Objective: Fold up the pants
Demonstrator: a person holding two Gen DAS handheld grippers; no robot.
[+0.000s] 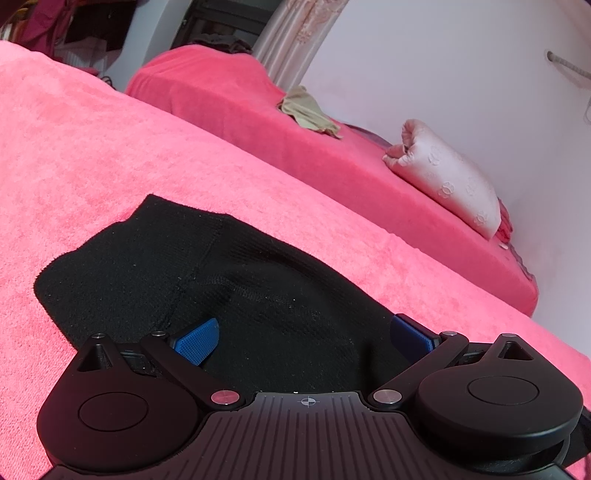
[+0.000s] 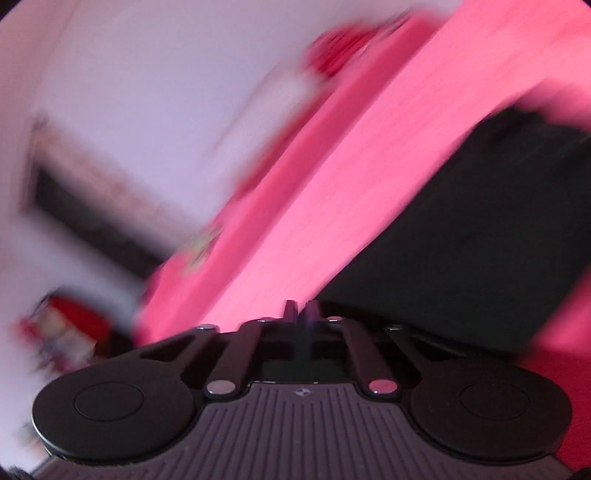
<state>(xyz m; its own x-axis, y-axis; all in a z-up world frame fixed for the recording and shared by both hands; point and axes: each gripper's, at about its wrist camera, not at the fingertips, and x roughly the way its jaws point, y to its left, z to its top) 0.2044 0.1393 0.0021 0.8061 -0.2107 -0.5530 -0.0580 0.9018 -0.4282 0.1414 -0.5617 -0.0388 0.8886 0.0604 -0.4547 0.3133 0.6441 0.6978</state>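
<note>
The black knit pants lie in a bunched heap on the pink towel-covered surface. My left gripper is open, its blue pads spread wide over the near part of the pants, resting on or just above the fabric. In the right wrist view everything is motion-blurred. The pants show there as a dark mass at the right. My right gripper is shut with its fingers together, and I see nothing between them. It sits at the left edge of the pants.
A second pink-covered bed lies beyond, along a white wall. On it are a crumpled beige garment and a pale pink pillow. A curtain hangs at the back. Dark clutter sits at the far left.
</note>
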